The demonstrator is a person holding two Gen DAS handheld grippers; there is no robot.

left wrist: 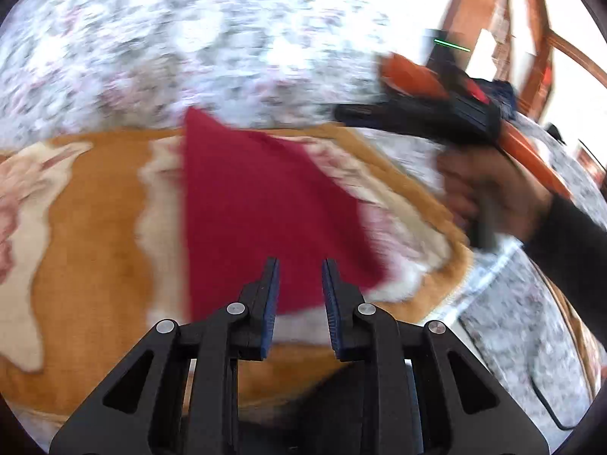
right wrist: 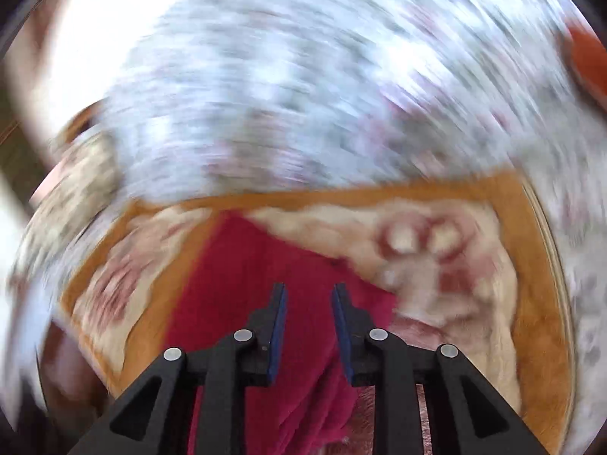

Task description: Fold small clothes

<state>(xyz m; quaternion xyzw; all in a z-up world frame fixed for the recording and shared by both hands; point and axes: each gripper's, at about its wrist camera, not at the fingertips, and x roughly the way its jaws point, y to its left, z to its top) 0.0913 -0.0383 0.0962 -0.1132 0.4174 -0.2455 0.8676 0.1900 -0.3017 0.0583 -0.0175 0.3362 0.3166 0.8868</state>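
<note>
One red cloth (left wrist: 265,204) lies flat on patterned blanket (left wrist: 87,235); blurred.

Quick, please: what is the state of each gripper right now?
Left gripper: open, holding nothing, above the red cloth.
Right gripper: open, holding nothing.

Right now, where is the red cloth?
The red cloth lies on the orange-and-cream blanket, ahead of both open grippers, left and right.
</note>
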